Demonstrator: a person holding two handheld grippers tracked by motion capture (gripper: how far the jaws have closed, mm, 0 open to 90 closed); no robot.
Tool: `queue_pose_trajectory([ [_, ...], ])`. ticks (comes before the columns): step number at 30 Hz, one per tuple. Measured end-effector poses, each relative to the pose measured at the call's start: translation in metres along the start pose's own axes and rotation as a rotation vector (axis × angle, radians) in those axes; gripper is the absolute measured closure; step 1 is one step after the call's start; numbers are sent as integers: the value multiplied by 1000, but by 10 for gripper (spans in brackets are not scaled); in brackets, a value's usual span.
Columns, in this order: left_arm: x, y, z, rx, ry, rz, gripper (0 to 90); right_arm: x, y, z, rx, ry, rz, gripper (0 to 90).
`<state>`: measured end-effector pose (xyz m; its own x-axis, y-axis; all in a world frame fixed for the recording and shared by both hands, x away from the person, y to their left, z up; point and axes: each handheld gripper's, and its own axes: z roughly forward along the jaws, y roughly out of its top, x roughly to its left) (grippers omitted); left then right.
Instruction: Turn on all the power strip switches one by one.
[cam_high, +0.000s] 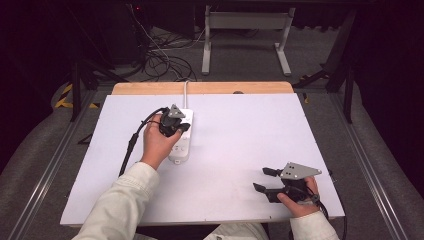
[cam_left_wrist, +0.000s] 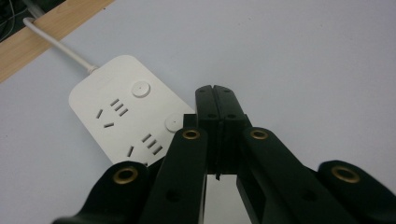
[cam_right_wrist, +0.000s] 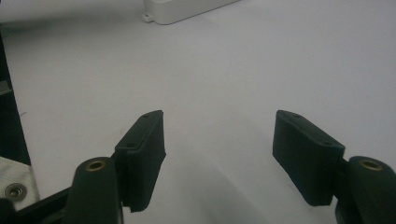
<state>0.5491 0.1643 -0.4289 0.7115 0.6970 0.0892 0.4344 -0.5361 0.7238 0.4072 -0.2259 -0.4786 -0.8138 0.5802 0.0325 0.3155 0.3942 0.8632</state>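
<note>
A white power strip (cam_high: 182, 138) lies on the white table (cam_high: 240, 130), its cord (cam_high: 185, 88) running off the far edge. My left gripper (cam_high: 176, 128) hovers over the strip with its jaws pressed together and nothing between them. In the left gripper view the strip (cam_left_wrist: 119, 109) shows sockets and round buttons, and the shut jaws end at the gripper's tips (cam_left_wrist: 215, 93) just right of it. My right gripper (cam_high: 260, 180) rests near the front right of the table, open and holding nothing. In the right gripper view its fingers (cam_right_wrist: 140, 149) stand wide apart, with the strip's end (cam_right_wrist: 182, 9) far ahead.
A wooden strip (cam_high: 200, 88) borders the table's far edge. Behind it, cables (cam_high: 160, 60) lie on the floor beside a grey metal stand (cam_high: 245, 35). Black cables (cam_high: 131, 145) trail from both grippers across the table. Metal rails (cam_high: 47, 165) flank the table.
</note>
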Motion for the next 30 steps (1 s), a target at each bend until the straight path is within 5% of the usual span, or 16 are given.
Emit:
queue_pose_trajectory([
  [17,27,-2,22,3,-18,-73,900,-1,-1,0,-5,7,9,352],
  [30,28,-6,31,27,-30,-78,900,-1,-1,1,-3,12,10,352],
])
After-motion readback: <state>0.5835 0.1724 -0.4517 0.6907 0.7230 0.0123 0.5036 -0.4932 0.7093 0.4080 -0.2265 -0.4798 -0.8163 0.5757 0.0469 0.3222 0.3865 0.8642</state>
